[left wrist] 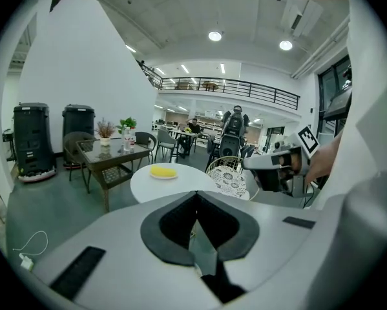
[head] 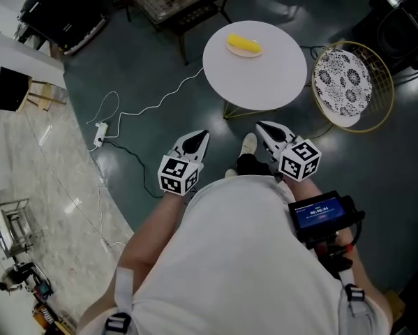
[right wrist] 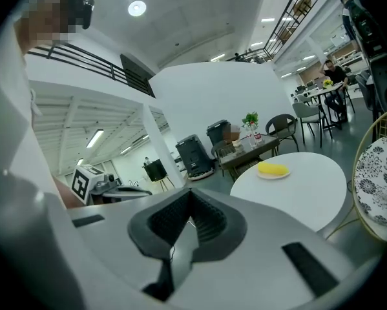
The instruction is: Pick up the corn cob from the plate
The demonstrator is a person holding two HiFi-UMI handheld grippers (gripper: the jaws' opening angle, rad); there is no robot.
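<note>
Corn cob (head: 244, 45): yellow, lying on a small pale plate (head: 257, 53) at about 11 o'clock on the top of the round white table (head: 264, 79), close to the far edge. In the head view its long axis runs from roughly 10 o'clock to 4 o'clock, so it lies nearly crosswise to a straight-ahead approach. Nothing else stands on the table. Right gripper (head: 260, 126): held low by the person's body, well short of the table's near edge. The cob is close to 12 o'clock from its tips. Its own view shows the jaws pressed together with nothing between them. Left gripper (head: 204, 135): level with the right one, with the cob at about 1 o'clock. Its jaws also meet and are empty. Judgement: the reach is not under way. The right gripper is slightly nearer and better lined up, and its jaws must spread before closing across the cob's short width. A chair with a patterned cushion (head: 342, 82) stands at 3 o'clock of the table, clear of the approach line.
</note>
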